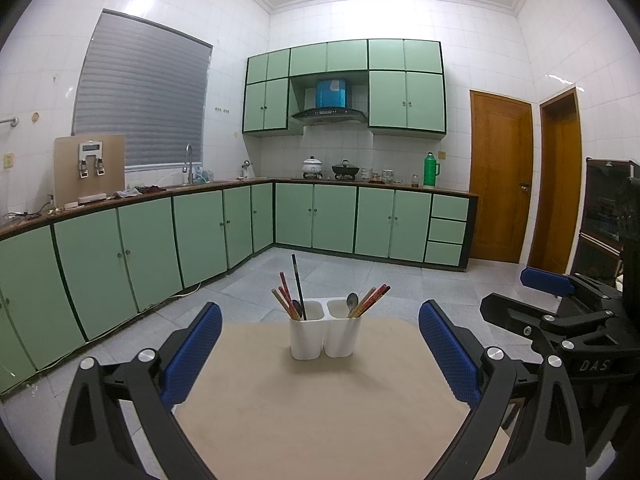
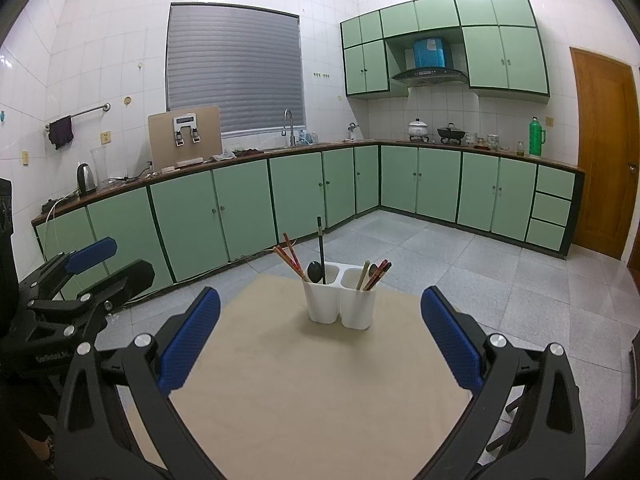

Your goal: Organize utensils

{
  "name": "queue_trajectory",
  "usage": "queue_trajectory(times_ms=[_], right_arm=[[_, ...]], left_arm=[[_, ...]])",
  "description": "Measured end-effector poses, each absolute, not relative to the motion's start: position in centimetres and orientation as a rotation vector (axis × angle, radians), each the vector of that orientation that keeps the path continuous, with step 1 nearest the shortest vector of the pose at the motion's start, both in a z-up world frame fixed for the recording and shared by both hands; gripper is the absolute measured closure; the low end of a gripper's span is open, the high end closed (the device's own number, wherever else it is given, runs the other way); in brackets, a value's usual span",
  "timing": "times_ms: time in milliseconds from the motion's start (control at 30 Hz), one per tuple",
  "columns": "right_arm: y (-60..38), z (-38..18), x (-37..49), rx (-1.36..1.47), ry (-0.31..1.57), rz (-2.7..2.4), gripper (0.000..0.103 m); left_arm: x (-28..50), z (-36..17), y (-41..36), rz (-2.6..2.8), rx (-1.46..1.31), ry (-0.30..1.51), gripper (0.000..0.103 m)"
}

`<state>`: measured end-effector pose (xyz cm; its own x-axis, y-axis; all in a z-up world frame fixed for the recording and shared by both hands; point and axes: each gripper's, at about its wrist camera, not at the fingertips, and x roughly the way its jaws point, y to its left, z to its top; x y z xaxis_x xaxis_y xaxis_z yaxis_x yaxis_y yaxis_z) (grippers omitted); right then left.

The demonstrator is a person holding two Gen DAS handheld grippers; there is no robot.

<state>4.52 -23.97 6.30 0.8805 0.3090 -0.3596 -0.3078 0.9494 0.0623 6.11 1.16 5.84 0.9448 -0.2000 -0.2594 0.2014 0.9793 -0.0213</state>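
Observation:
A white two-compartment utensil holder [image 1: 325,333] [image 2: 340,298] stands at the far end of a beige table [image 1: 316,408] [image 2: 312,384]. Its left cup holds red chopsticks [image 1: 285,296] [image 2: 289,258], a black ladle [image 2: 314,271] and a long dark stick [image 1: 298,284]. Its right cup holds a metal spoon [image 1: 352,302] and more chopsticks [image 1: 374,298] [image 2: 378,274]. My left gripper [image 1: 320,344] is open and empty, short of the holder. My right gripper [image 2: 320,336] is open and empty too. It also shows at the right edge of the left wrist view [image 1: 548,282].
The table stands in a kitchen with green cabinets [image 1: 160,240] along the left and back walls. Grey tiled floor [image 1: 420,280] surrounds the table. Wooden doors [image 1: 500,176] are at the right. The left gripper's body [image 2: 80,276] shows at the left of the right wrist view.

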Motion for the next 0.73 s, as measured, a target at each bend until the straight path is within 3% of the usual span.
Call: queue_trajectory(times_ms=[733], right_arm=[[-24.58,6.01,4.29,0.003,0.381,0.316,0.006]], left_arm=[[6.47,5.79,0.91,-0.198,-0.008,0.28,0.006]])
